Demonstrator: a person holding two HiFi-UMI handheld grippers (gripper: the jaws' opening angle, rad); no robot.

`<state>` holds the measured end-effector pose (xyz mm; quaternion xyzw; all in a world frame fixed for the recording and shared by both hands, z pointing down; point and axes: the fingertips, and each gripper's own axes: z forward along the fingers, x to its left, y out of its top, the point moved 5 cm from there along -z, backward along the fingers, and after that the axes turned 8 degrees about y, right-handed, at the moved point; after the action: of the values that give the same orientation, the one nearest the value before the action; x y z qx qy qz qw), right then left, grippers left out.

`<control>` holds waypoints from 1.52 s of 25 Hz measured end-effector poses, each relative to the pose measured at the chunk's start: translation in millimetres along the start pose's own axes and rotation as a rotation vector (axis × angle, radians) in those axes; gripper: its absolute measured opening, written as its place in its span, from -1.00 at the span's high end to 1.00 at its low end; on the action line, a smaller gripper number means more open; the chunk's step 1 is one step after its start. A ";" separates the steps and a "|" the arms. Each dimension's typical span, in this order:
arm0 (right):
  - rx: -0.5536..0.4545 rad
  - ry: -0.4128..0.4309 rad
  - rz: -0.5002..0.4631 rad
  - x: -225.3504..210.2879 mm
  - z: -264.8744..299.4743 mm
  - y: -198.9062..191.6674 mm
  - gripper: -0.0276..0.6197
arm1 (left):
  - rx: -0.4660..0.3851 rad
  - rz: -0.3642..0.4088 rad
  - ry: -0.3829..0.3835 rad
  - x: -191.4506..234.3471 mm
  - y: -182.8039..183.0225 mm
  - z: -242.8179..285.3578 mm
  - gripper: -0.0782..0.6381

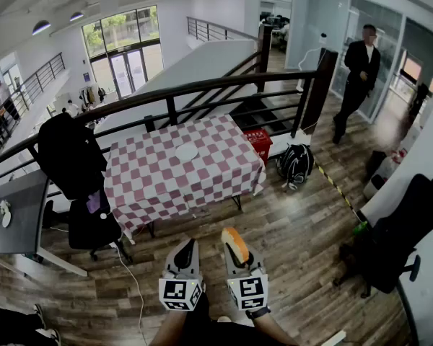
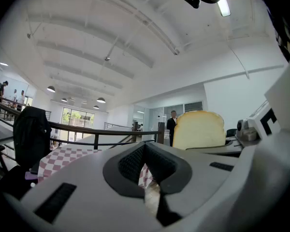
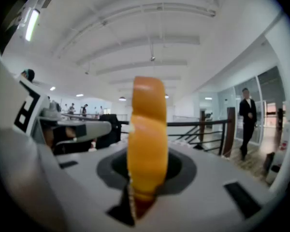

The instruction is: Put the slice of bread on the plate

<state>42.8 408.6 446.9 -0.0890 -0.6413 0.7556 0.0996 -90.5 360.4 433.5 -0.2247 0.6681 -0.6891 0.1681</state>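
Observation:
A slice of bread (image 1: 235, 245) with an orange-brown crust stands upright on edge in my right gripper (image 1: 237, 255), which is shut on it. In the right gripper view the slice (image 3: 147, 129) fills the middle, crust toward the camera. The left gripper view shows the pale face of the slice (image 2: 199, 129) at its right. My left gripper (image 1: 185, 252) is beside the right one, shut and holding nothing (image 2: 146, 164). A small white plate (image 1: 186, 152) lies on a table with a red-and-white checked cloth (image 1: 166, 189), well ahead of both grippers across the wooden floor.
A black chair draped with a dark jacket (image 1: 71, 157) stands at the table's left. A dark railing (image 1: 202, 92) runs behind the table. A red crate (image 1: 259, 141) and a black backpack (image 1: 296, 163) sit at its right. A person (image 1: 356, 78) stands far right; another black chair (image 1: 404, 244) is nearer.

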 end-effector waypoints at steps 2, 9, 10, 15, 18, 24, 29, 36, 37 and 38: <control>0.017 -0.012 -0.002 -9.5 14.0 -2.5 0.61 | 0.011 -0.016 -0.001 7.1 -6.1 18.2 0.73; 0.030 -0.039 -0.014 -26.6 101.3 14.1 0.61 | -0.009 -0.024 -0.009 66.7 4.2 92.9 0.73; 0.030 -0.035 -0.016 -26.7 117.9 18.3 0.61 | -0.009 -0.024 -0.006 78.2 5.9 104.5 0.73; 0.022 -0.014 -0.026 -20.7 198.5 36.9 0.61 | -0.007 -0.004 -0.019 130.8 12.3 156.6 0.73; 0.010 -0.016 -0.023 -21.0 237.9 44.4 0.61 | -0.001 -0.001 -0.034 155.8 13.5 185.7 0.73; 0.053 -0.022 0.008 -35.1 289.9 41.9 0.61 | 0.044 -0.039 -0.027 186.6 1.7 233.1 0.73; 0.102 -0.021 0.033 -65.4 341.2 28.3 0.61 | 0.086 -0.029 0.009 203.6 -12.0 284.6 0.73; 0.085 0.074 0.046 -115.5 443.3 41.5 0.61 | 0.068 0.041 0.096 242.2 -10.0 357.1 0.73; 0.071 0.088 0.036 -125.4 459.3 49.6 0.61 | 0.053 0.055 0.111 246.9 -3.0 370.8 0.73; 0.057 0.098 0.027 -135.3 474.1 57.7 0.61 | 0.038 0.061 0.125 251.0 3.6 384.3 0.73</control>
<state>46.9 -87.4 467.5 -0.1319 -0.6127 0.7695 0.1232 -96.9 -98.1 453.7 -0.1577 0.6706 -0.7089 0.1513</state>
